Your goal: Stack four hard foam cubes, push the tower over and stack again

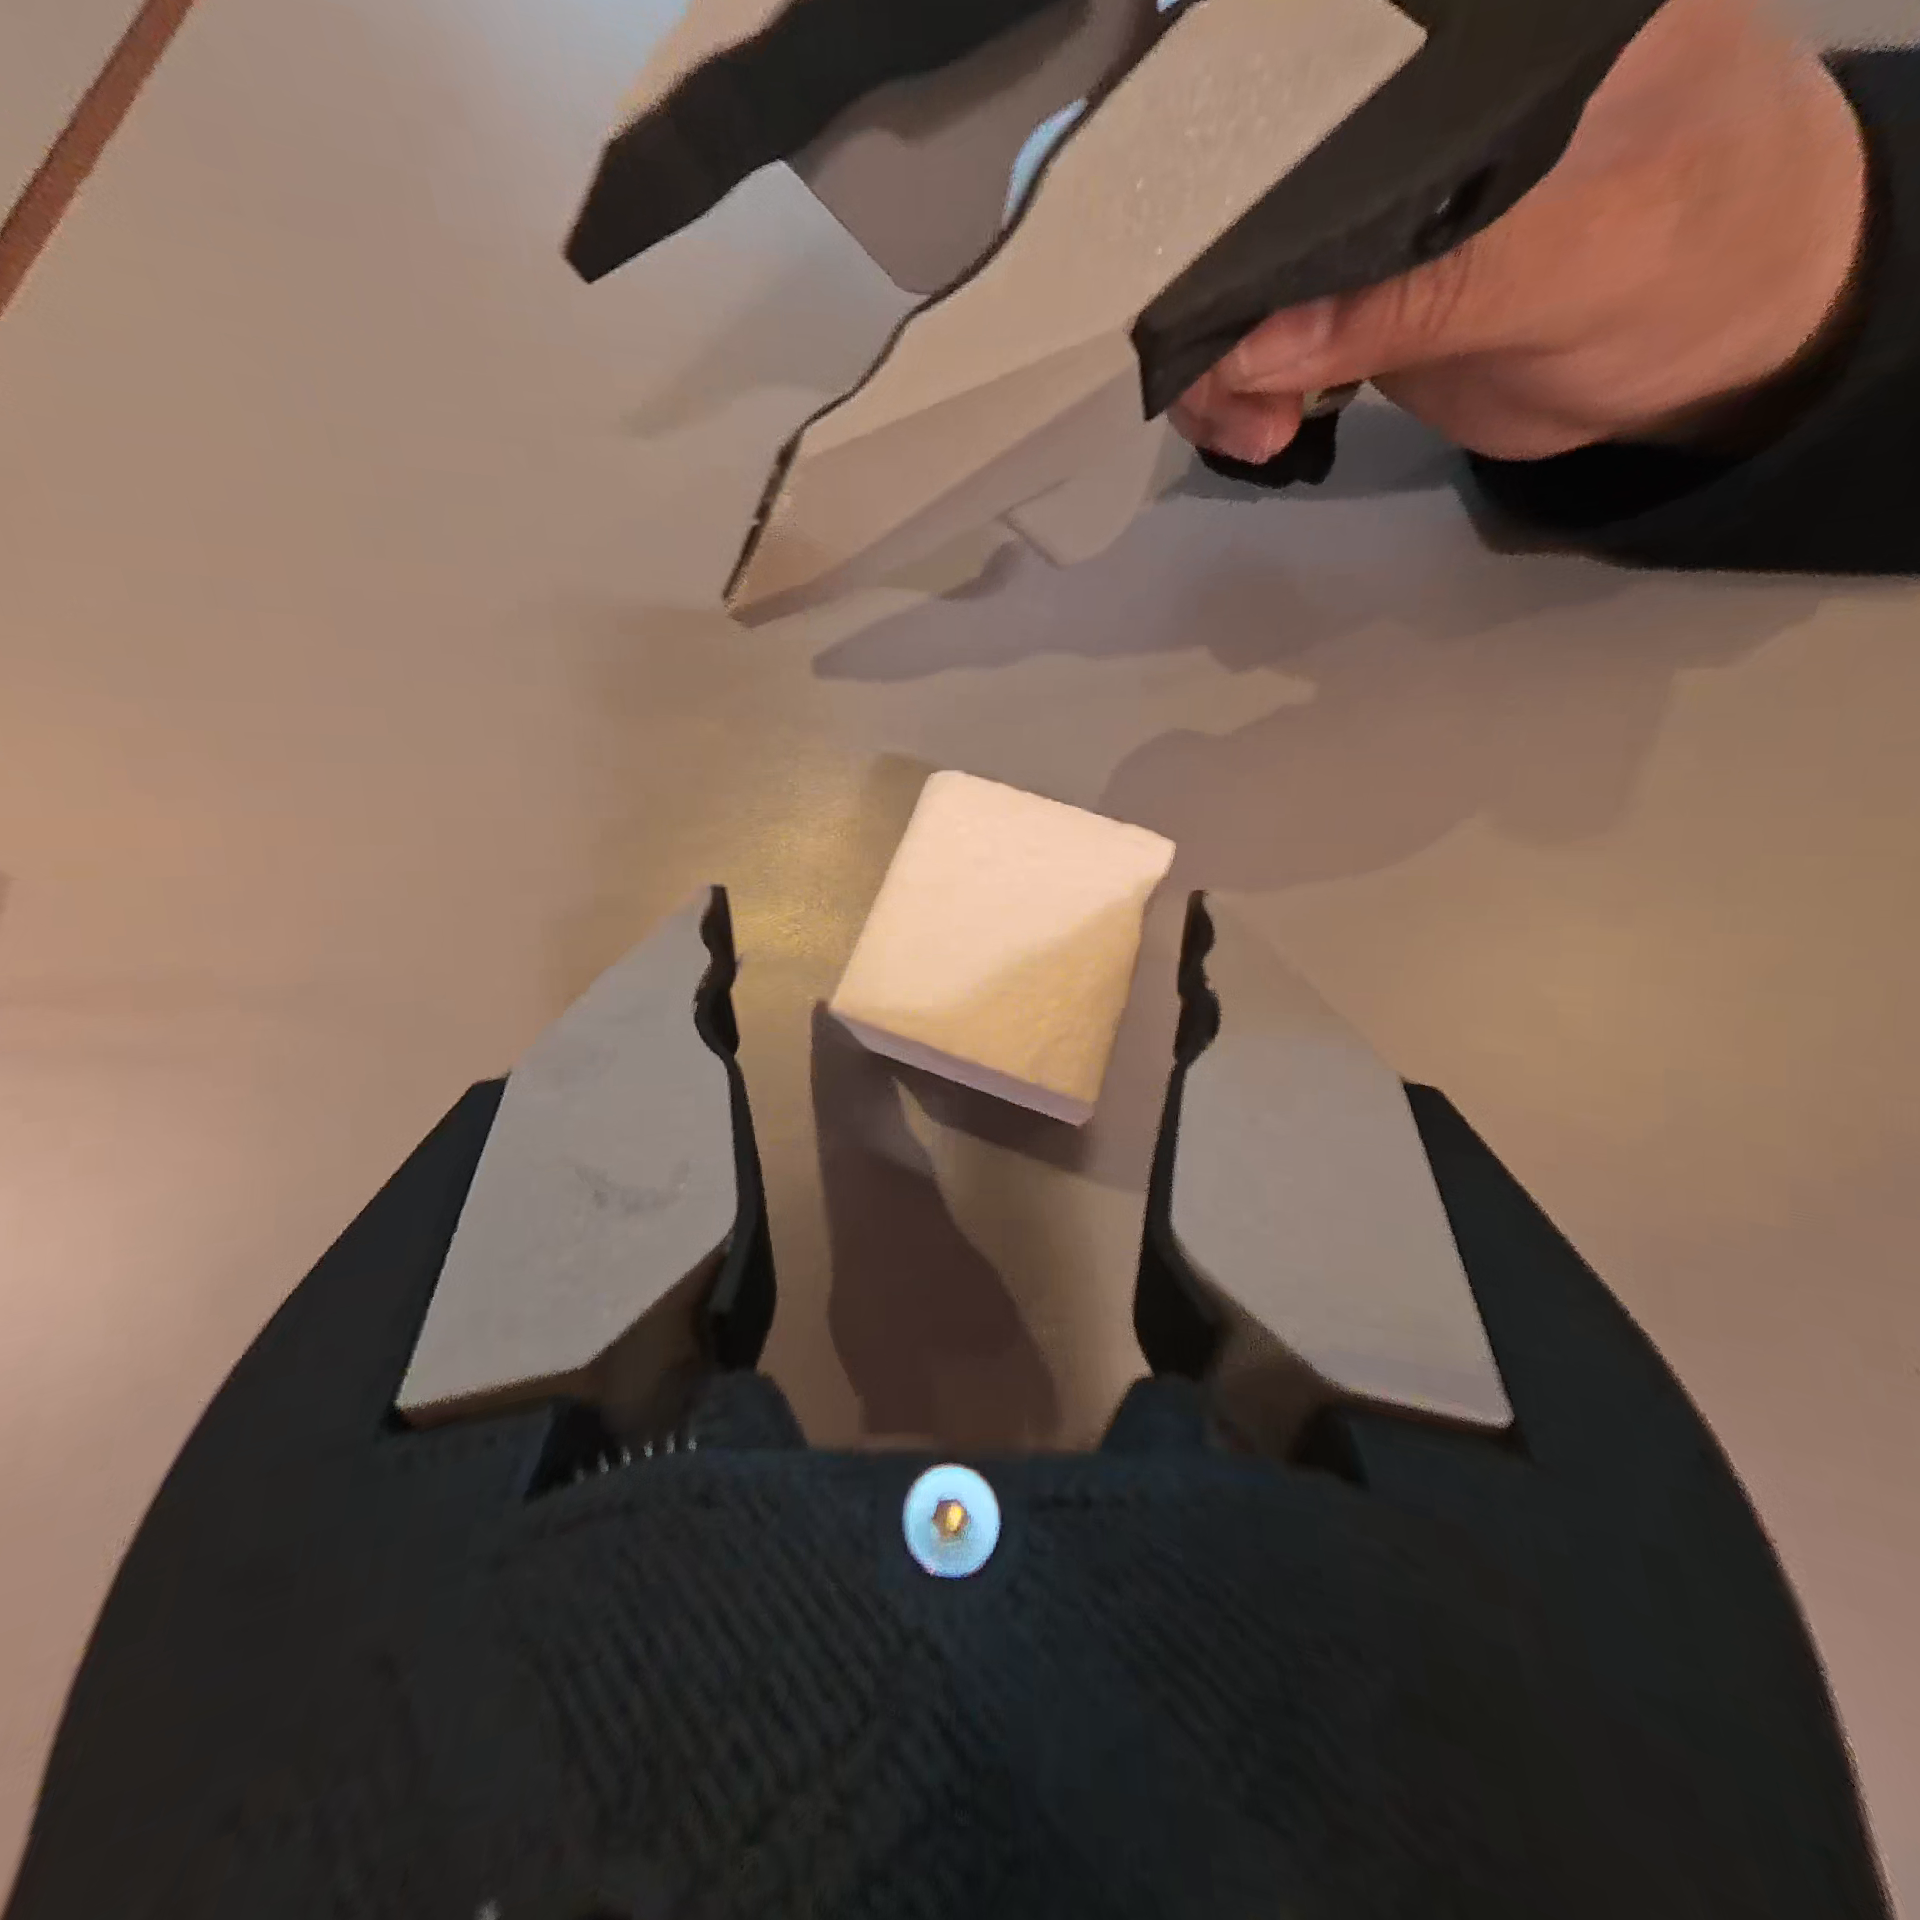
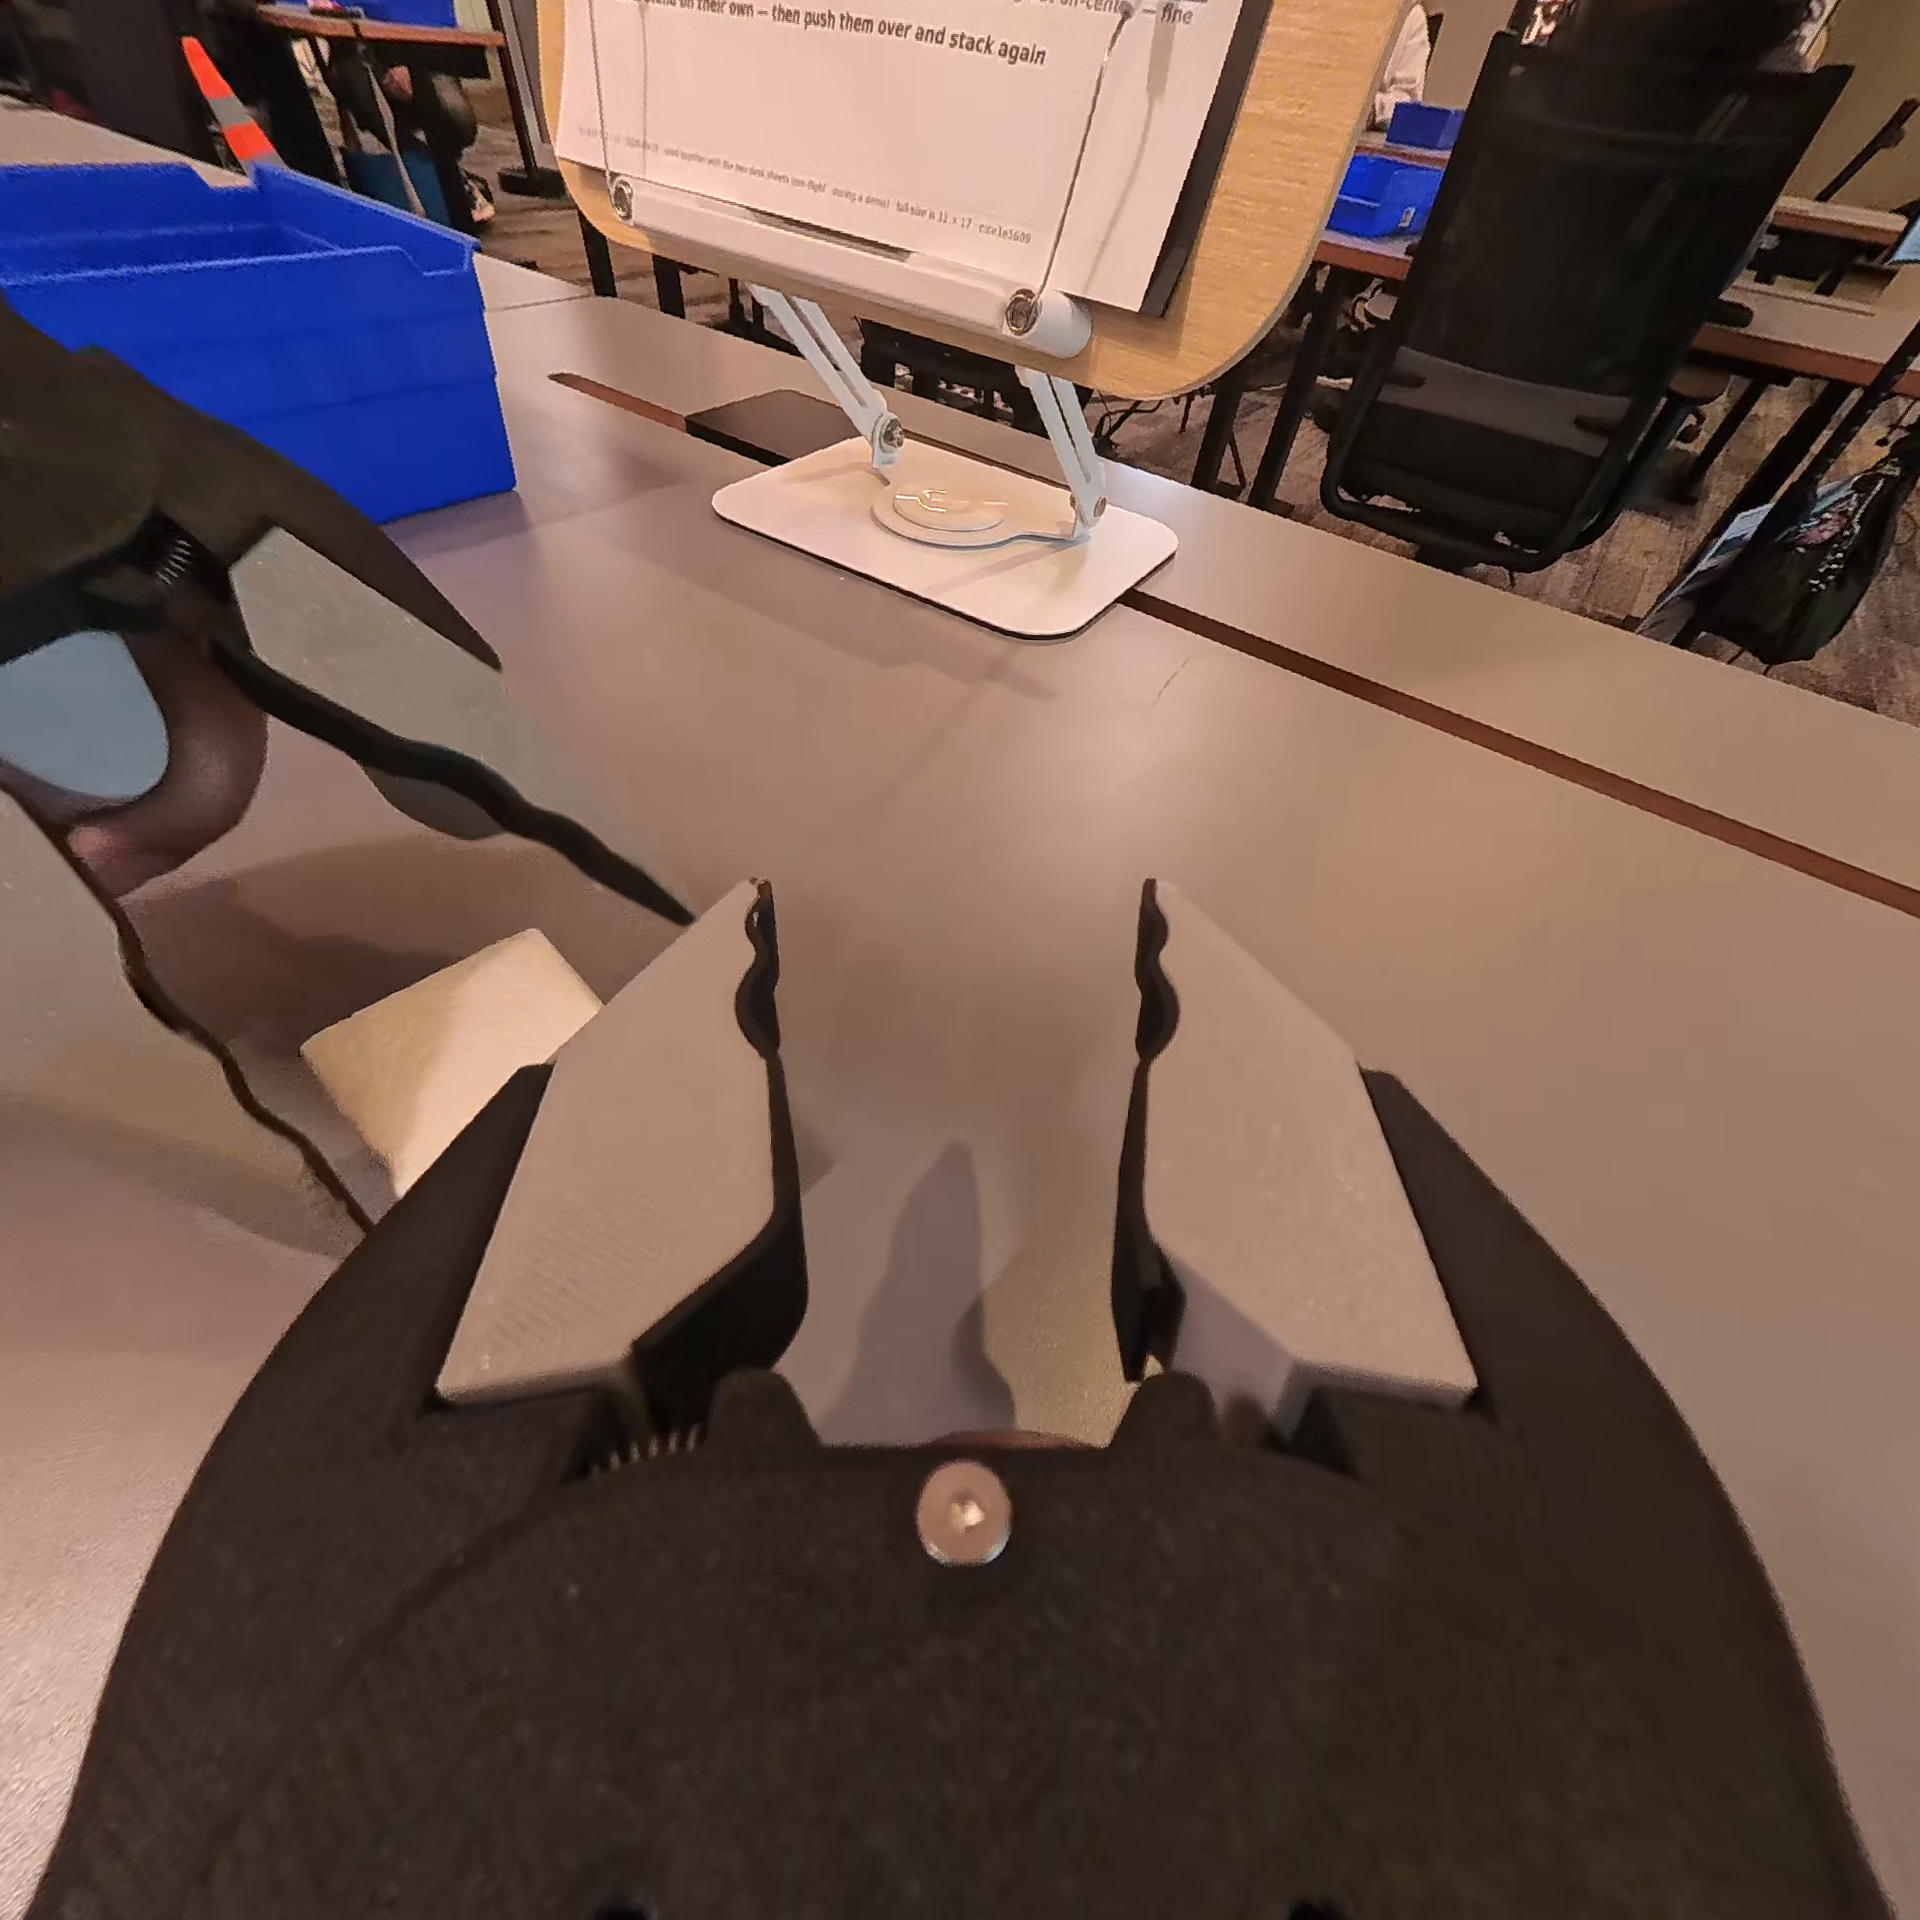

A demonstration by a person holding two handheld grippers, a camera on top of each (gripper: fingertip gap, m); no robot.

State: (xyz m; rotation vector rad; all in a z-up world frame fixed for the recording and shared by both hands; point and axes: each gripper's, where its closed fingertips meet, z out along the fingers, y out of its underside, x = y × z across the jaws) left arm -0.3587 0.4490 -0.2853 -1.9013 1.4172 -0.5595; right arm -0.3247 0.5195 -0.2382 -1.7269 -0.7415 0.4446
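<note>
Your left hand-held gripper point(image 1: 956, 914), spread, straddles a skewed foam cube point(image 1: 1003, 945); closing on corners could twist it. Your right hand-held gripper point(image 2: 954, 894) hangs spread, empty.

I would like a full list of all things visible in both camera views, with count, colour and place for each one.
foam cube: one, white, on the table between the left gripper's open fingers, untouched
table: grey with a brown seam
document stand: one, white base, wooden board holding a paper sheet, far side of table
blue bin: one, far left on table
dark flat object: one, black, beside the stand
office chair: one, black, behind table
orange cone: one, background
left gripper: black, grey fingers, open
right gripper: same, open, empty
hand: one, holding the right gripper
</note>
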